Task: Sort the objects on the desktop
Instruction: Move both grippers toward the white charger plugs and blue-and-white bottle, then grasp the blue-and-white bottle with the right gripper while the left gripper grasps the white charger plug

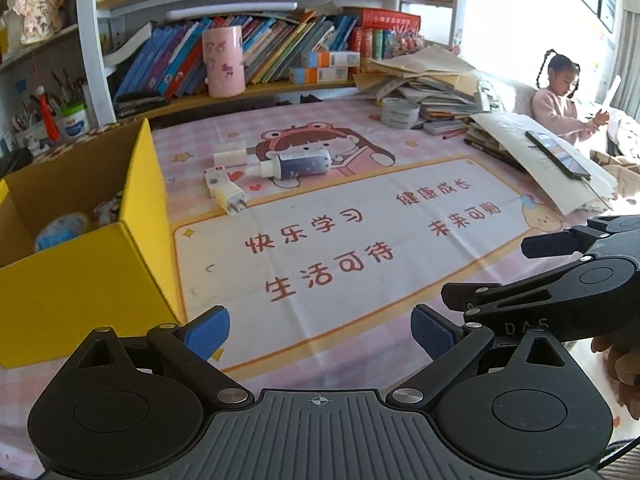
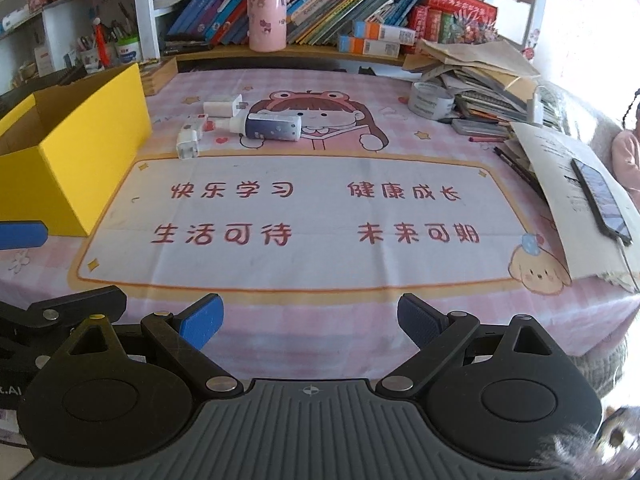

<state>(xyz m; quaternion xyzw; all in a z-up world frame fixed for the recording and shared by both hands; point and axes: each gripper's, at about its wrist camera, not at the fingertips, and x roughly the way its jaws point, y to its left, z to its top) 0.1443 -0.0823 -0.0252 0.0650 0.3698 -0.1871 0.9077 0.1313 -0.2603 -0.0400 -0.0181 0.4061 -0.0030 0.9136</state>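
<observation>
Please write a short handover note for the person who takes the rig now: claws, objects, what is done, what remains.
Left claw: open, empty.
Right claw: open, empty.
Both are over the near mat, short of the objects.
Yellow box, left side: already holds a few items.
Left to sort, on the mat beside the box: dark spray bottle lying flat, three white chargers around its nozzle.
</observation>
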